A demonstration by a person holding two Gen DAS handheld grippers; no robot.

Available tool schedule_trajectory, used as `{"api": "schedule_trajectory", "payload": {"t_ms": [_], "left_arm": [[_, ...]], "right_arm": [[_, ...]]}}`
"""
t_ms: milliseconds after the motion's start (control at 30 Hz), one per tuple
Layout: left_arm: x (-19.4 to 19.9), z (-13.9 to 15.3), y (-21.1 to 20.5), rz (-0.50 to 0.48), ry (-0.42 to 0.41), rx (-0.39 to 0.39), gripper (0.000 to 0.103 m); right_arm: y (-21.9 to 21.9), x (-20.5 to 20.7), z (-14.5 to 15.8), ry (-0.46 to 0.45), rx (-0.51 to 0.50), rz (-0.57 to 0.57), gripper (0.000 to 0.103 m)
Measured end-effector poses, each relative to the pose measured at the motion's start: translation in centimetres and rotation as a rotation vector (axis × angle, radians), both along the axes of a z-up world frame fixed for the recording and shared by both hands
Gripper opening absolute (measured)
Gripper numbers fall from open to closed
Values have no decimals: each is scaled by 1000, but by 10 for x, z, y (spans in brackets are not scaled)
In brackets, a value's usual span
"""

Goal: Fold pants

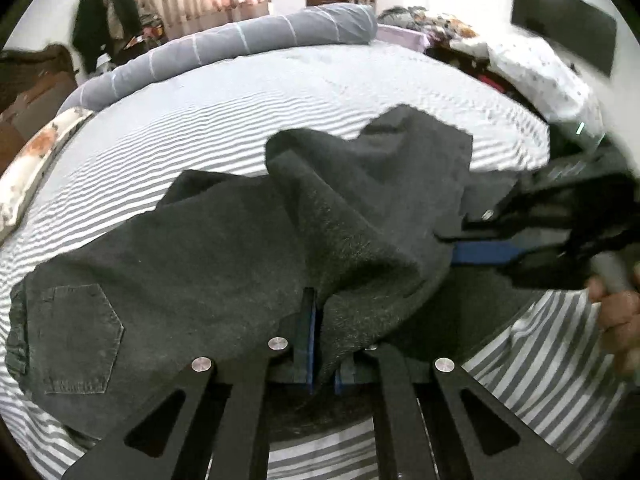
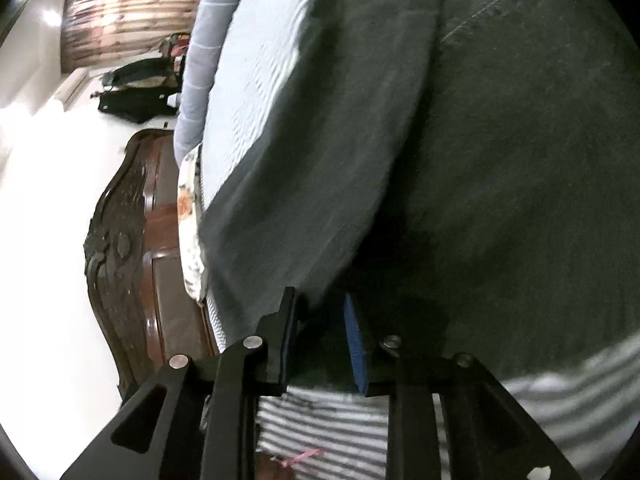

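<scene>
At the near edge of the striped bed (image 1: 240, 120), the left claw (image 1: 316, 336) is clenched on a fold of the dark pants (image 1: 180, 248). Right claw (image 2: 320, 344): parted, fabric between, pads not pressing. Pants spread toward the grey bolster (image 1: 240, 40) beyond.

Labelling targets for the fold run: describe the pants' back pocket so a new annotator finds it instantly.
Start at the striped bed sheet filling the left wrist view; the dark grey pants lie crumpled across it. Follow the fabric to its lower-left end, where the back pocket is: a flat stitched patch tapering to a point, the only outlined shape on otherwise plain cloth.
</scene>
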State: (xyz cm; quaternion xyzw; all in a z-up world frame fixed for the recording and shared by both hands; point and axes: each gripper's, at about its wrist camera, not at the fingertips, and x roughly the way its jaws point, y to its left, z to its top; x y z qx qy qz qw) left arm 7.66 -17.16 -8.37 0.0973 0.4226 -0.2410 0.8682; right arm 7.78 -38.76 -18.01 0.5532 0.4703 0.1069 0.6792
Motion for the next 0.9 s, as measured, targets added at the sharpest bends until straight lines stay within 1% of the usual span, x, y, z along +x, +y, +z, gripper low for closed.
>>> {"api": "schedule_trajectory", "payload": {"t_ms": [133,200,300,367,467,567,600,633,700,800,900], "left_arm": [[4,14,7,27,13,-47,6],[4,17,10,29,24,-63,6],[6,19,12,31,32,-69,6],[7,18,13,29,40,-70,6],[8,15,12,26,54,-70,6],[9,12,9,20,62,-60,6],[8,11,8,18,66,-58,6],[8,10,8,18,70,-55,6],[8,8,6,15,76,-45,6],[8,8,4,4,71,-28,6],[8,8,1,-8,66,-17,6]], "right_arm": [[-27,20,-10,-13,7,-64,24],[-50,34,-14,-14,-7,-119,24],[-88,51,-17,-26,-10,-203,24],[-112,60,-16,-19,-40,-258,24],[-143,72,-14,-16,-73,-301,23],[-165,83,-11,-11,-92,-319,21],[-168,86,-10,-15,-95,-317,18],[-171,90,-7,-12,-107,-305,10],[-176,96,-3,-4,-148,-288,5],[-175,96,15,-20,-210,-271,4],[-177,72,38,-48,-291,-276,4]]}}
